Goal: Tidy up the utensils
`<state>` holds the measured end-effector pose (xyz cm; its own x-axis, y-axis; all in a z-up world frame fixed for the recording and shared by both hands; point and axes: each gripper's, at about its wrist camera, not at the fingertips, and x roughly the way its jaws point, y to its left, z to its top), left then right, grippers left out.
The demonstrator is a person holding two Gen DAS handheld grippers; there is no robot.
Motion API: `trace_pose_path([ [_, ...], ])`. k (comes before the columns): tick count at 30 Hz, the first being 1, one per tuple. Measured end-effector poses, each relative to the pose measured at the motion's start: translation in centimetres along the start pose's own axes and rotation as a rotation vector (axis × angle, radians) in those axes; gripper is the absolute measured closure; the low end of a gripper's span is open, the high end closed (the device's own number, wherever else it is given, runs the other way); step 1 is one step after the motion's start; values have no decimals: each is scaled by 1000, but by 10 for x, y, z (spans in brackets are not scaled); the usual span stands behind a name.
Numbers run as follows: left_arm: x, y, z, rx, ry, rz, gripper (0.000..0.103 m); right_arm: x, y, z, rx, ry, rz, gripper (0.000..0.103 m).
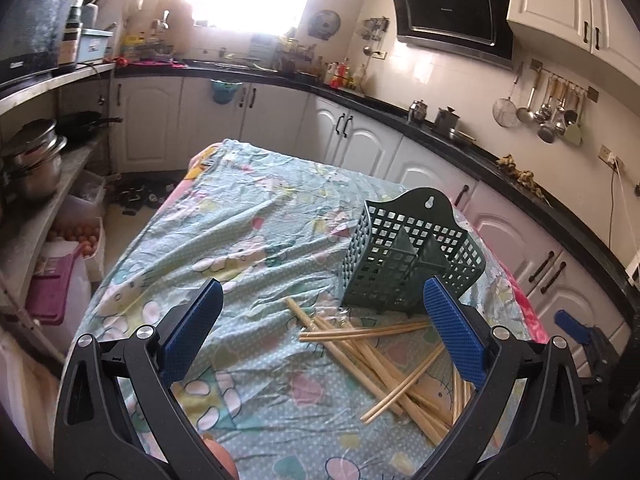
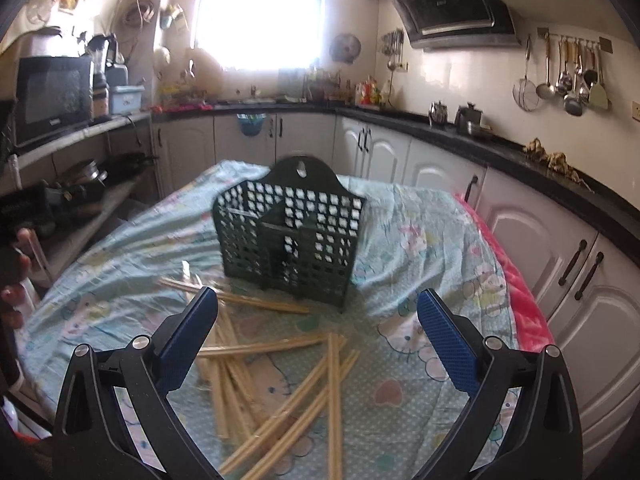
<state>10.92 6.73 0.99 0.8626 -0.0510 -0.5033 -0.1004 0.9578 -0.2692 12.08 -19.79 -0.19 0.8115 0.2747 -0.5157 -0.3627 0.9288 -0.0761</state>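
Right wrist view shows the right gripper (image 2: 316,310) spread wide and empty above a jumbled heap of chopsticks (image 2: 280,380), with the green holder (image 2: 288,240) standing upright just beyond them. The left gripper (image 1: 324,308) is likewise parted, holding nothing, the pile lying near its right finger. My worry is the tangle: sticks cross one another, so pinching one could drag or flick its neighbours, and the light holder might tip if nudged. A wrinkled cartoon-print cloth (image 1: 240,220) covers the table; white cabinets (image 2: 440,172), a dark countertop and a bright window ring the kitchen.
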Motion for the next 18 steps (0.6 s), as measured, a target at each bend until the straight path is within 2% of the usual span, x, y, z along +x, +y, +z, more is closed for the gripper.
trace_pose_path([
  [6, 31, 10, -7, -26, 90, 14, 10, 34, -3, -2, -25, 97, 24, 7],
  [9, 44, 19, -14, -49, 130, -2, 11, 52, -4, -3, -45, 141, 32, 16],
  [11, 52, 24, -18, -66, 157, -6, 13, 65, -4, -5, -50, 183, 48, 27],
  [18, 78, 40, -33, -128, 241, -41, 33, 106, -8, -10, -38, 302, 79, 49],
])
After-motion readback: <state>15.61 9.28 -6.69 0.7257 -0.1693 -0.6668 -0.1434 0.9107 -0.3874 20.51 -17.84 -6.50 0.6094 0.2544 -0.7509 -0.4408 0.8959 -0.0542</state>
